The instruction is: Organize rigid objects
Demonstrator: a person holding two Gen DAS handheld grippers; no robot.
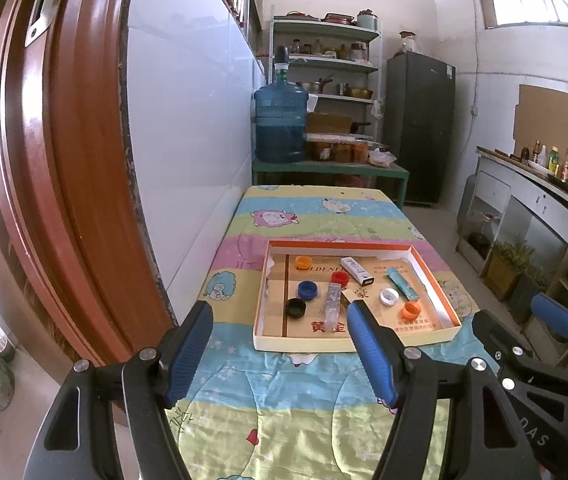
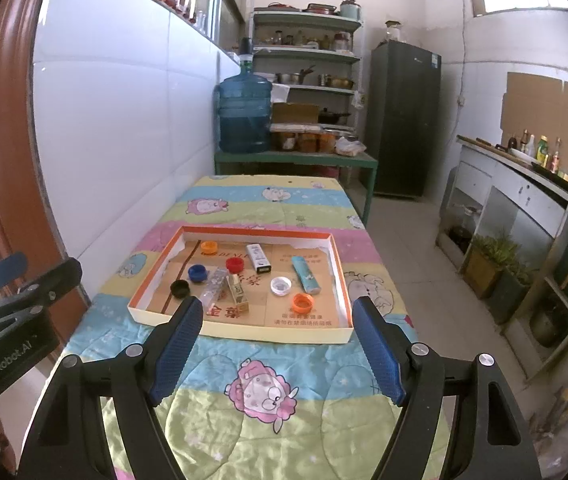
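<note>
We hold both tongs spread and empty above the cartoon-printed quilted table cover [image 2: 268, 400], the left gripper [image 1: 280, 344] and the right gripper [image 2: 278, 344] short of the shallow orange-rimmed cardboard box lid [image 2: 240, 330] that sits mid-table. Every small rigid piece we can see already lies inside that lid, scattered: an orange bottle cap at the back [image 2: 209, 246], a blue cap [image 2: 197, 272], a black cap [image 2: 180, 288], a red cap [image 2: 234, 265], a white cap [image 2: 281, 285], a second orange cap near the front [image 2: 303, 302], a clear plastic tube [image 2: 214, 288], a white rectangular lighter [image 2: 258, 258], a teal patterned lighter [image 2: 305, 274] and a small tan carton [image 2: 238, 294]. We judge this fits either pieces gathered and done, or pieces awaiting sorting; the scene does not settle which.
</note>
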